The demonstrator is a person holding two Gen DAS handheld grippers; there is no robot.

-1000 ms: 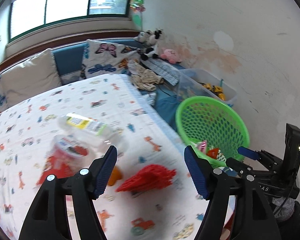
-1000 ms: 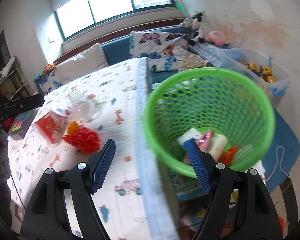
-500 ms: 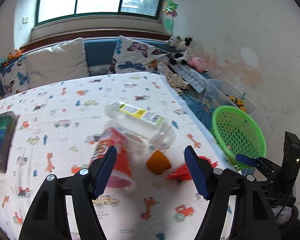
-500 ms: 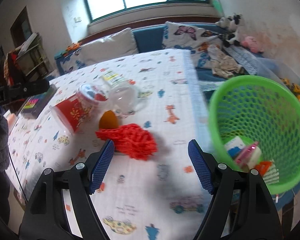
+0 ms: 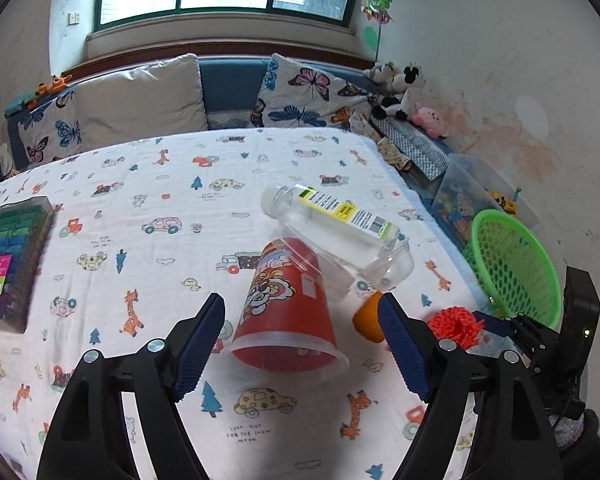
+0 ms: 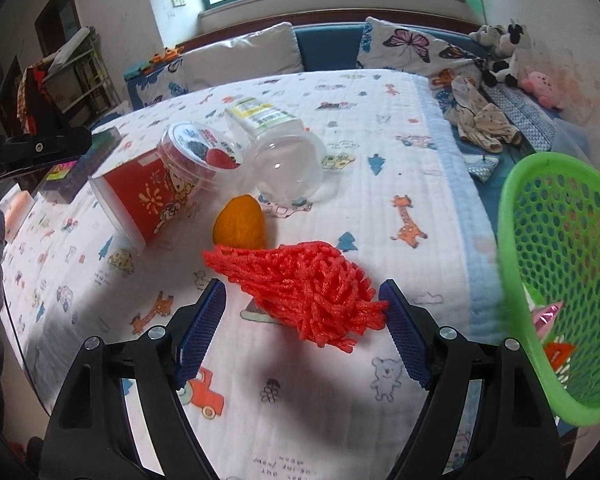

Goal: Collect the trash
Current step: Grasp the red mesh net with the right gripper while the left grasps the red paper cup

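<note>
Red cup (image 5: 288, 312) and red mesh (image 6: 308, 284) between just-widened, unclamped left tool (image 5: 302, 344) and right tool (image 6: 302, 338).

My green basket (image 6: 556, 280) runs off the right edge in the right view; its contents are mostly hidden. The orange lump (image 5: 366, 322) sits half behind my pad.

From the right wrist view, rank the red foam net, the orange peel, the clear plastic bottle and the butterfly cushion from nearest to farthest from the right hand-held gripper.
1. Red foam net: its near end sits between the open jaws of the right hand-held gripper.
2. Orange peel: just behind the net, slightly left.
3. Clear plastic bottle: further back on the cloth, lying on its side.
4. Butterfly cushion: on the sofa beyond the table, to the right.
</note>
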